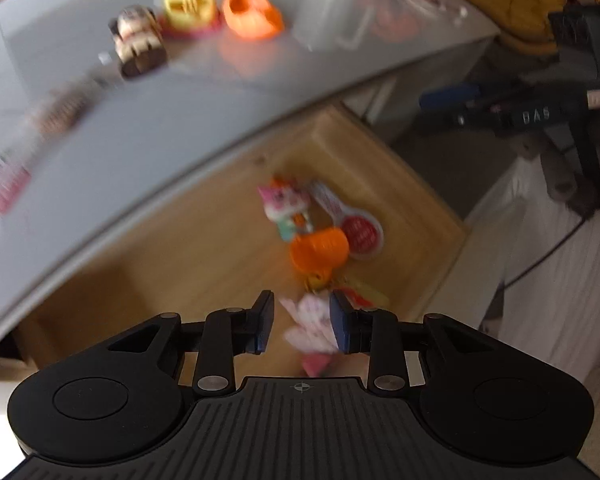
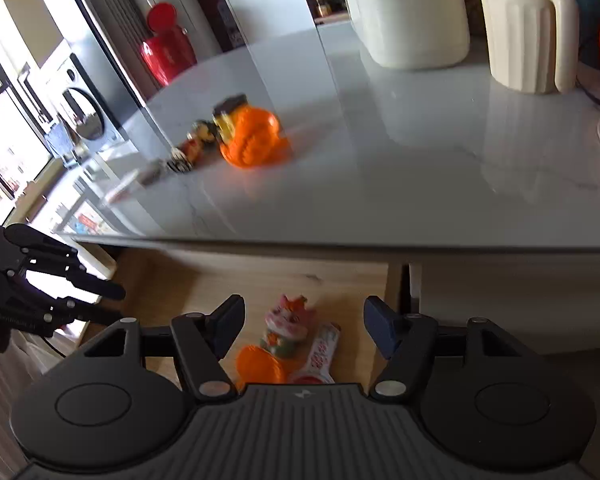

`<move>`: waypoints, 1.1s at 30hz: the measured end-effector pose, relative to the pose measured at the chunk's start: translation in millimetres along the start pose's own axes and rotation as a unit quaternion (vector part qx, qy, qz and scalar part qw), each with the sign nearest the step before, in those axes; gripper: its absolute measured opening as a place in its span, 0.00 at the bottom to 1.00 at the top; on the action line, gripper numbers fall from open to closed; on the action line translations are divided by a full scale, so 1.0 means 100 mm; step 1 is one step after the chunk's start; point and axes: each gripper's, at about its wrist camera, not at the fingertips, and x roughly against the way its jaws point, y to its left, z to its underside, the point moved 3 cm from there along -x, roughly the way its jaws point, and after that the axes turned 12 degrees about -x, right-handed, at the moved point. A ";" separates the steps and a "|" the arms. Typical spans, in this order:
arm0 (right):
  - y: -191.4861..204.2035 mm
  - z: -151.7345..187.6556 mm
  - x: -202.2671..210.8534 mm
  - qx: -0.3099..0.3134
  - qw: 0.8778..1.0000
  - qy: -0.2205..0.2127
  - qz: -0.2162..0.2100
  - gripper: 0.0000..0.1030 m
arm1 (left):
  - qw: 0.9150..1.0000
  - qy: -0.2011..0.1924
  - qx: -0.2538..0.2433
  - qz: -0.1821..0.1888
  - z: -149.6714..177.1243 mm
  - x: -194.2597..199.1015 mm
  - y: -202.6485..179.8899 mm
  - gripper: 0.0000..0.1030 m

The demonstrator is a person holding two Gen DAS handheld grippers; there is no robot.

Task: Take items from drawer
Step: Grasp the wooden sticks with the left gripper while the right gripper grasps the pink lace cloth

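We see the wooden drawer (image 1: 203,248) pulled out from under the grey desk (image 1: 171,120). Small toys lie in it. Just ahead of our left gripper (image 1: 302,322) sit an orange cup (image 1: 320,248), a pink cat toy (image 1: 285,204) and a red and white packet (image 1: 356,224), all close together. A blurry pink and white wrapper (image 1: 312,320) shows between the left gripper's fingers, but we cannot tell if they pinch it or if it only lies below them.

Our right gripper (image 2: 304,328) is spread wide with nothing in it. The cat toy, the orange cup and the packet lie below the gap between its fingers.

Farther ahead, up on the desk, stand a yellow block toy (image 1: 189,0), an orange pumpkin cup (image 2: 253,140) and a little figure (image 1: 137,42). A white bowl (image 2: 412,24) and a cream jug (image 2: 528,28) stand at the far side. The desk edge hangs over the back part of the drawer.
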 end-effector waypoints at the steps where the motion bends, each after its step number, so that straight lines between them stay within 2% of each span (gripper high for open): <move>1: 0.03 0.02 -0.03 0.010 1.000 0.004 0.013 0.64 | 1.000 0.010 -0.001 0.004 0.03 -0.08 -0.02 0.32; 7: 0.07 0.04 -0.06 0.011 1.000 0.007 0.015 0.64 | 0.998 0.021 0.040 0.047 -0.06 -0.38 -0.07 0.32; 12: 0.06 0.11 -0.08 0.024 0.999 0.020 0.023 0.64 | 0.999 0.048 -0.015 0.017 -0.05 -0.44 -0.14 0.32; 20: 0.07 0.16 -0.15 0.041 0.998 0.033 0.040 0.64 | 0.985 0.137 -0.097 0.040 0.28 -0.49 0.03 0.32; 22: 0.08 0.17 -0.17 0.045 0.997 0.037 0.042 0.64 | 0.982 0.152 -0.098 0.059 0.38 -0.52 0.09 0.32; 25: 0.09 0.18 -0.19 0.049 0.997 0.042 0.043 0.64 | 0.981 0.157 -0.082 0.080 0.48 -0.58 0.17 0.32; 33: 0.11 0.20 -0.25 0.057 0.996 0.055 0.050 0.64 | 0.977 0.173 -0.080 0.090 0.52 -0.84 0.24 0.37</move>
